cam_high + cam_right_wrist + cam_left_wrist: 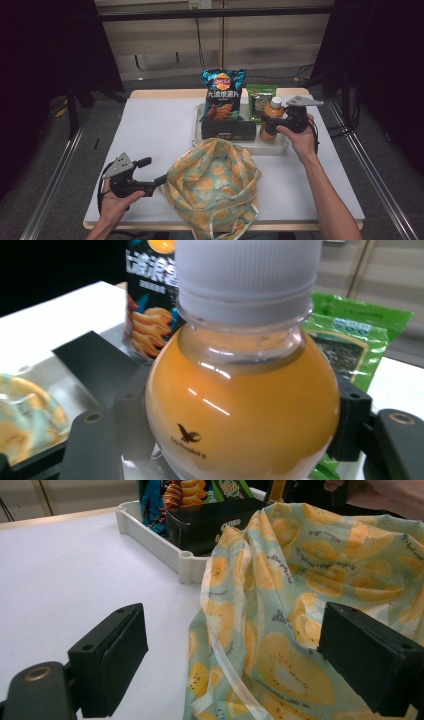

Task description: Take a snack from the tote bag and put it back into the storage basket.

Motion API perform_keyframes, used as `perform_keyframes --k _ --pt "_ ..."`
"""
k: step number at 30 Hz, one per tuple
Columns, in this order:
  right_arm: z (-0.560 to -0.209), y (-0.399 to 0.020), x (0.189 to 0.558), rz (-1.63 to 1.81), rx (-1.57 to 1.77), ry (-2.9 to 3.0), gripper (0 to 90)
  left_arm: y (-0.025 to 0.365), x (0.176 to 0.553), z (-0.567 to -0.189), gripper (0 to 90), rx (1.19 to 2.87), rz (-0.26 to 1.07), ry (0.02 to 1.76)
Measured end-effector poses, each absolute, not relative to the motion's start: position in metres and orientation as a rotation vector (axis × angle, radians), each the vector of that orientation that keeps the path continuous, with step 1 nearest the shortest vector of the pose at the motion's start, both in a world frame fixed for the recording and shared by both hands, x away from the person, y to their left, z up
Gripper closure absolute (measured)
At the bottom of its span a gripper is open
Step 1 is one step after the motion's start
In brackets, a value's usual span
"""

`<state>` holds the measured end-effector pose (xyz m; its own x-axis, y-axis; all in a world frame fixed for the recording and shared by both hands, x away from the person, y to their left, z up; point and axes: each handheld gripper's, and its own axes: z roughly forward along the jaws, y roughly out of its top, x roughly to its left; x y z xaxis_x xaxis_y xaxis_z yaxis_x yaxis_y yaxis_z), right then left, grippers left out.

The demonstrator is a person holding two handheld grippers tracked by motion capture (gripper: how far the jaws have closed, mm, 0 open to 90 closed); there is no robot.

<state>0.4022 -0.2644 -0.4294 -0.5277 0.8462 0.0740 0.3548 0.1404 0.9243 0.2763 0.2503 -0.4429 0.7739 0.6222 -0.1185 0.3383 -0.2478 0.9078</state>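
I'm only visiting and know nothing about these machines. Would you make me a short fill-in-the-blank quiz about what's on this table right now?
1. The right tongs are closed around a bottle of ____ drink.
2. The bottle's screw cap is ____ in colour.
3. The cloth bag in front of the white tray is printed with slices of ____.
4. The left tongs stand ____, with nothing gripped.

Missing words: orange; white; orange; open

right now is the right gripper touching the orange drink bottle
Touching. The right gripper view shows the orange drink bottle wedged between the right gripper jaws, both pads against its sides.
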Motion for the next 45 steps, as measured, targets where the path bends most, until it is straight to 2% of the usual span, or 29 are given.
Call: perform_keyframes --k 30,38,45 --pt "-0.44 -0.256 0.402 1.323 1.205 1.928 29.5 0.25 0.276 -0.443 11.6 1.856 0.317 0.732" --pt "-0.436 -0.26 0.398 1.372 1.198 1.933 12.0 0.251 0.276 -0.443 11.6 1.85 0.309 0.727" --pt "-0.428 -0.258 0.389 1.419 1.194 1.912 5.1 0.251 0.276 -0.443 11.6 1.853 0.32 0.747"
